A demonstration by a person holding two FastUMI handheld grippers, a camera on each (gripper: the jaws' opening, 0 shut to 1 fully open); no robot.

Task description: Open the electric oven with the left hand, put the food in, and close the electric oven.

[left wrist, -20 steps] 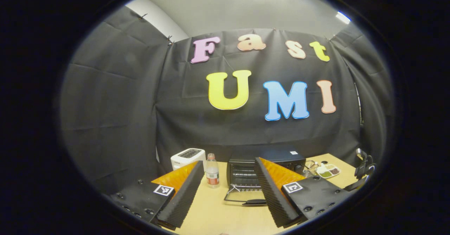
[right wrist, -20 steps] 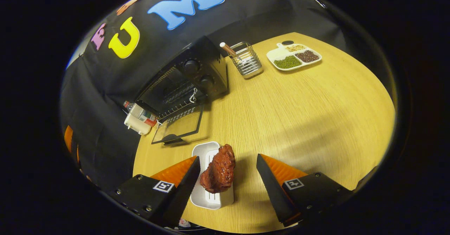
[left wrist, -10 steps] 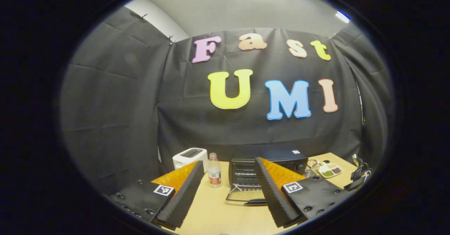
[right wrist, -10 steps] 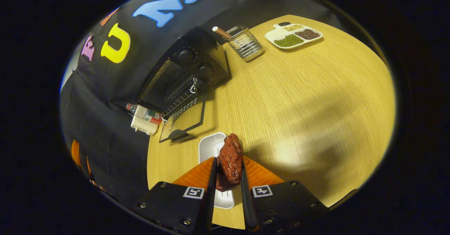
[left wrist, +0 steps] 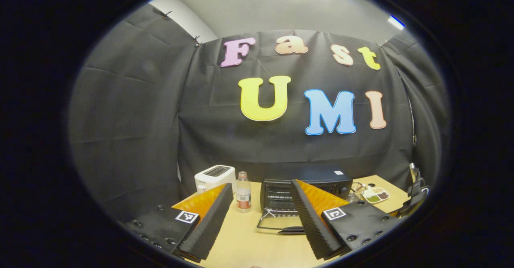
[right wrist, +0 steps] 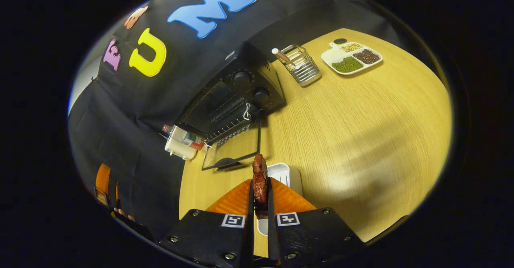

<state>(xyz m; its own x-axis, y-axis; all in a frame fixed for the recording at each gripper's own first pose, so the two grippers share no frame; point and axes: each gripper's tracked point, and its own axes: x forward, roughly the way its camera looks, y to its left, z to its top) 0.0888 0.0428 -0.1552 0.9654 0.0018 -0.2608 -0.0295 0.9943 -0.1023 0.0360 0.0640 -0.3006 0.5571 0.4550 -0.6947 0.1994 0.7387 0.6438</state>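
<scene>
- R gripper [right wrist: 260,220], nearest in the right gripper view: my fingers are clenched on the food [right wrist: 260,178], a dark red-brown meat piece squeezed narrow between both fingers and sticking out past the tips.
- White tray [right wrist: 286,174], just under and beyond the meat: bare ribbed surface, so I judge the food lifted clear of it, tho contact at the hidden lower end can't be ruled out.
- L gripper [left wrist: 261,214], nearest in the left gripper view: fingers released, spread wide, nothing between them. It hangs over the table [right wrist: 361,119], aimed at the oven front.
- Oven door [right wrist: 232,151], next out: folded down flat w/ glass facing up, handle edge toward me.
- Electric oven [right wrist: 233,95], behind the door: cavity open, wire rack visible inside, two knobs on the R side of its front in the left gripper view.
- Bottle [left wrist: 243,191] and white toaster [left wrist: 215,177]: beside the oven, on its L in the left gripper view; not task items.
- Wire holder [right wrist: 303,65] and divided dish [right wrist: 351,57] of beans: farthest, well apart from the oven.
- Progress, my est.: step 1 (open) done; step 2 in hand — food gripped, not yet in the cavity. Left: carry the meat over the door onto the rack, let go, withdraw, then L gripper lifts the door shut.
</scene>
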